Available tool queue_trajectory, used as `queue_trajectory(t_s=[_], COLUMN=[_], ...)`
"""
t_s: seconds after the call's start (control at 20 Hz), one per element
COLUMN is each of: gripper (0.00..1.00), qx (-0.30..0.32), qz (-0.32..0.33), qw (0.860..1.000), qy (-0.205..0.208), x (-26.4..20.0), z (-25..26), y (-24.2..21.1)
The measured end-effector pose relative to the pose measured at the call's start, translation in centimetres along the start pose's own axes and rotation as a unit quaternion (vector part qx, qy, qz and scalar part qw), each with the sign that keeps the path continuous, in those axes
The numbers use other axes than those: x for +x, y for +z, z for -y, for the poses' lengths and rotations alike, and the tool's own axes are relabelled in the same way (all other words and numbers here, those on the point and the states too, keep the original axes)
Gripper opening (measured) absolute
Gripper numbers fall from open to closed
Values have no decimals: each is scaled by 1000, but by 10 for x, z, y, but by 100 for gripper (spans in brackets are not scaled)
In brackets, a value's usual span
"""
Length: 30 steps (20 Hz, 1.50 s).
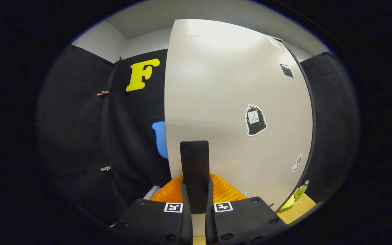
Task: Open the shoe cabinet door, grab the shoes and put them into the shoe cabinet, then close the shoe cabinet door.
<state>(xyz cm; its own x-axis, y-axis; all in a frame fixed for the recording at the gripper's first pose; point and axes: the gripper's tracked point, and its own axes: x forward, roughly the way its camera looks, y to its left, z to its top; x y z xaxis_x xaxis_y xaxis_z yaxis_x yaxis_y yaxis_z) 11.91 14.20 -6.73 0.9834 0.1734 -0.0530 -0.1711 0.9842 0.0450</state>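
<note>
The shoe cabinet door (pixel 230 102) is a pale flat panel with a few stickers, standing close ahead. Its left edge runs down just left of my fingers. My gripper (pixel 194 149) is shut, fingers (pixel 194 170) pressed together with nothing visible between them, and the tips lie against or just in front of the door's lower part. Behind the fingers' base, low down, sits an orange ribbed thing (pixel 226 192); I cannot tell whether it is a shoe. The cabinet's inside is hidden.
The booth's black cloth wall (pixel 90 129) stands to the left and right of the door. A yellow-green bottle (pixel 300 192) stands on a tan surface (pixel 299 207) past the door's lower right corner.
</note>
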Motion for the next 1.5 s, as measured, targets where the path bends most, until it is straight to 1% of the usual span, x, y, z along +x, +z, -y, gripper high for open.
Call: queue_trajectory(t_s=[0.45, 0.7, 1.1, 1.25, 1.5], gripper=[18, 18, 17, 17, 17], qx=[11, 16, 12, 5, 13], qz=[4, 6, 13, 15, 11], qw=[1000, 999, 1000, 1000, 1000], qy=[26, 29, -4, -13, -24], x=[-75, -107, -150, -158, -169], z=[32, 59, 113, 134, 167], y=[6, 9, 15, 17, 21])
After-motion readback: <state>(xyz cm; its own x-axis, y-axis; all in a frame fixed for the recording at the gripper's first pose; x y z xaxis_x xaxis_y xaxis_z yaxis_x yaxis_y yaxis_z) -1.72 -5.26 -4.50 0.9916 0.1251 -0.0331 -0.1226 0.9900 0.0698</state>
